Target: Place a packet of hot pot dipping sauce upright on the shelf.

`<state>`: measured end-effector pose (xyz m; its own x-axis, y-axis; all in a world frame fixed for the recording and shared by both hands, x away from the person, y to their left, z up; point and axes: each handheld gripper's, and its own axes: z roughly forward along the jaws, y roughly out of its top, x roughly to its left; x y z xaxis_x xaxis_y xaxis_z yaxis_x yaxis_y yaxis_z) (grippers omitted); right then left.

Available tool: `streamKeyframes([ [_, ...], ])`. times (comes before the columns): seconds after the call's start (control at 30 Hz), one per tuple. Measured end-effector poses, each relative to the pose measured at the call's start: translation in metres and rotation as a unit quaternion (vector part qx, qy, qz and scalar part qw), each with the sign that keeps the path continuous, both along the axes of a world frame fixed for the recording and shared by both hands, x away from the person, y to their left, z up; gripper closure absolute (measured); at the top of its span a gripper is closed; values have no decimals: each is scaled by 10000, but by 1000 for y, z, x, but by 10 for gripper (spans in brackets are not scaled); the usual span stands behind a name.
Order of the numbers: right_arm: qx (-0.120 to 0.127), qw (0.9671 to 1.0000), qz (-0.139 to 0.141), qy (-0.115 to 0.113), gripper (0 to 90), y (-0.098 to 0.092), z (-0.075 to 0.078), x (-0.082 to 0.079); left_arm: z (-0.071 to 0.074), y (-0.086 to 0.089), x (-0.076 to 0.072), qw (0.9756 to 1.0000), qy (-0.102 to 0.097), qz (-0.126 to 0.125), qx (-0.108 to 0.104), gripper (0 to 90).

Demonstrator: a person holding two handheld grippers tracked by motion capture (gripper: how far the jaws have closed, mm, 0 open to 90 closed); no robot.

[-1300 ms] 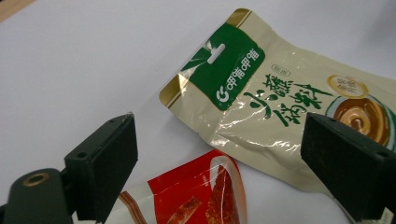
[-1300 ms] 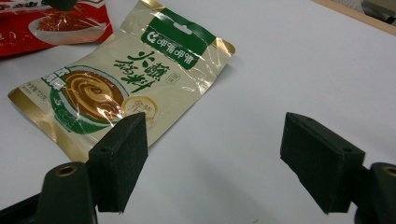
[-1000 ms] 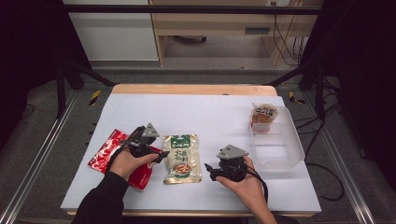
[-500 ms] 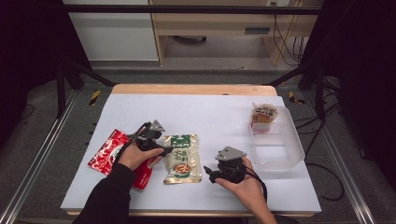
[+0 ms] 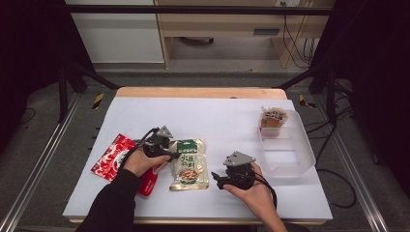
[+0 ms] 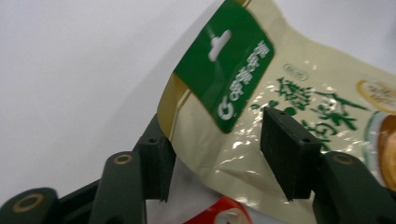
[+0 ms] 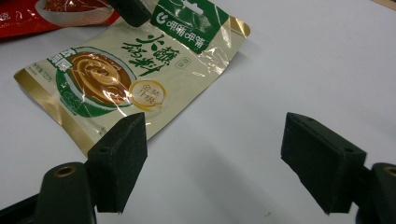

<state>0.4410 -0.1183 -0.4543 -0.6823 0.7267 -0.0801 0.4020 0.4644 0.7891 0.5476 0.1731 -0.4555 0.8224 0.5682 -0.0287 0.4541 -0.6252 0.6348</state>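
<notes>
A cream pouch (image 5: 188, 164) with a green top band lies flat mid-table, also in the left gripper view (image 6: 289, 93) and the right gripper view (image 7: 121, 74). My left gripper (image 5: 170, 151) (image 6: 219, 158) is at its top left corner. Its jaws have just been closing with that corner between them: one jaw sits under the edge, the other over the printed face. A wide gap remains, and the pads do not press. My right gripper (image 5: 217, 180) (image 7: 215, 158) stands open over bare table to the pouch's right, holding nothing.
A red pouch (image 5: 113, 157) (image 7: 28, 14) lies left of the cream one, partly under my left hand. A clear plastic container (image 5: 290, 154) stands at the right with a small packet (image 5: 273, 121) at its far end. White table surface (image 5: 217, 116) stretches behind.
My left gripper has shifted right, from above the red pouch to the cream pouch's top left corner, and its jaws have narrowed. The right gripper has stayed put.
</notes>
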Motion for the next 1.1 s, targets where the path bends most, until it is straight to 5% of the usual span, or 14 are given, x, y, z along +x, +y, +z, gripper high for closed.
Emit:
streamKeyframes([
  [0.2, 8, 10000, -22, 17, 232, 0, -1, 1, 6, -1, -5, 9999, -65, -31, 76, 608],
  [0.43, -2, 10000, -21, 20, 231, -1, -1, 1, 10, -2, -3, 9998, 16, 176, 63, 875],
  [0.73, 0, 10000, -20, 1, 216, -3, 5, 4, 45, -3, -20, 9993, -377, 24, -81, 900],
  [1.0, -76, 9997, 233, -90, 179, -5, 42, 11, 84, -10, -40, 9962, -728, -456, -138, 900],
  [1.1, -324, 9986, 424, -21, 192, -4, 58, 16, 94, -16, -46, 9945, -823, -620, -203, 900],
])
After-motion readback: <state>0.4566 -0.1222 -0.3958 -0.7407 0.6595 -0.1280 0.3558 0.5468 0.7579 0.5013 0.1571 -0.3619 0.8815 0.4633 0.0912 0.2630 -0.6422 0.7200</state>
